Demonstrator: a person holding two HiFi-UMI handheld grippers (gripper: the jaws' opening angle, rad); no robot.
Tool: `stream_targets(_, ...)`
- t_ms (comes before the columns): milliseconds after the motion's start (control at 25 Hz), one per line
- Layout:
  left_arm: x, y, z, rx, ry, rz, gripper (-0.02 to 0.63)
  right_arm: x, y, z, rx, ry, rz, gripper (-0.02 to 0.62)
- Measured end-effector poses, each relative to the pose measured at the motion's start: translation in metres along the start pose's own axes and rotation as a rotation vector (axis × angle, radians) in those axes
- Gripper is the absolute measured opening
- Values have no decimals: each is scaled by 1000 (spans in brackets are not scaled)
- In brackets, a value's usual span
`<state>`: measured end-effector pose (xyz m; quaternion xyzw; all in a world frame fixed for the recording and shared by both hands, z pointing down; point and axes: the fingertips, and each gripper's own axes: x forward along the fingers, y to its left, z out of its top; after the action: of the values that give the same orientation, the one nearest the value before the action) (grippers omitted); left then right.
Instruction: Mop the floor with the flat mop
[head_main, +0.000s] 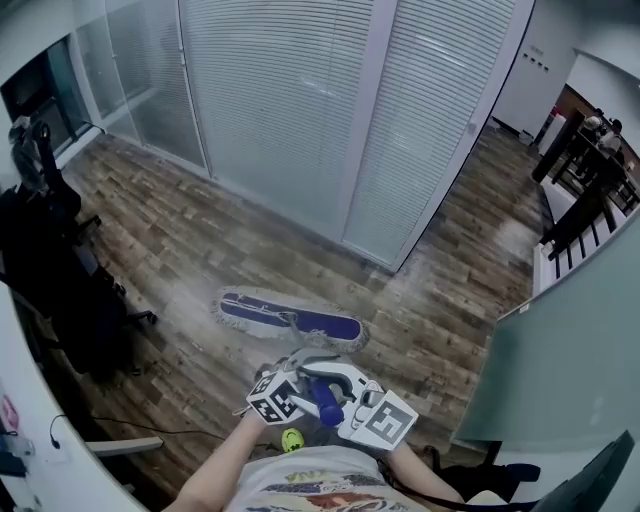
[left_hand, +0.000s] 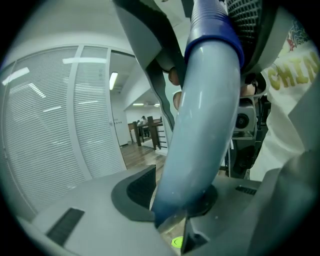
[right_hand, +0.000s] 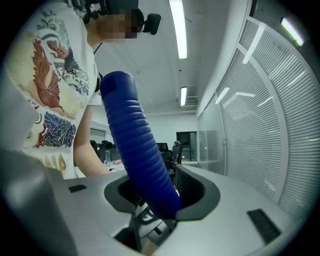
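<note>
Left tongs (left_hand: 182, 200) pinch my mop handle (left_hand: 205, 125) at pale shaft, right tongs (right_hand: 160, 200) at ribbed grip (right_hand: 140, 150); mop head (head_main: 290, 318) at twelve o'clock.

Open wood floor (head_main: 200, 230) runs from the upper left of the head view down to the centre. A second strip leads toward the upper right, past the corner of the blind-covered glass wall (head_main: 300, 110) that closes the top. The flat mop (head_main: 290, 318) lies across the middle. Black office chairs (head_main: 60, 270) crowd the left edge, a white desk (head_main: 70, 480) fills the lower left, and a grey partition (head_main: 560, 370) blocks the right, with a dark railing (head_main: 585, 215) above it.
</note>
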<state>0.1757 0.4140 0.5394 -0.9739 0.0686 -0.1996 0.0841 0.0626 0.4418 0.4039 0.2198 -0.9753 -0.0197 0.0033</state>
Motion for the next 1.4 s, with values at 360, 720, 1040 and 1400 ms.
stream_targets(360, -11, -52, 1, -10, 2, 32, 67, -17, 50, 17, 21, -134, 22, 167)
stream_targets(720, 21, -14, 15, -18, -52, 50, 69, -32, -3, 16, 64, -193, 34, 167)
stream_targets(1040, 39, -8, 5, 36, -63, 1, 71, -40, -17, -1, 71, -197, 59, 169)
stream_targets(1400, 33, 27, -44, 63, 3, -2, 80, -4, -25, -61, 9, 9, 159, 179)
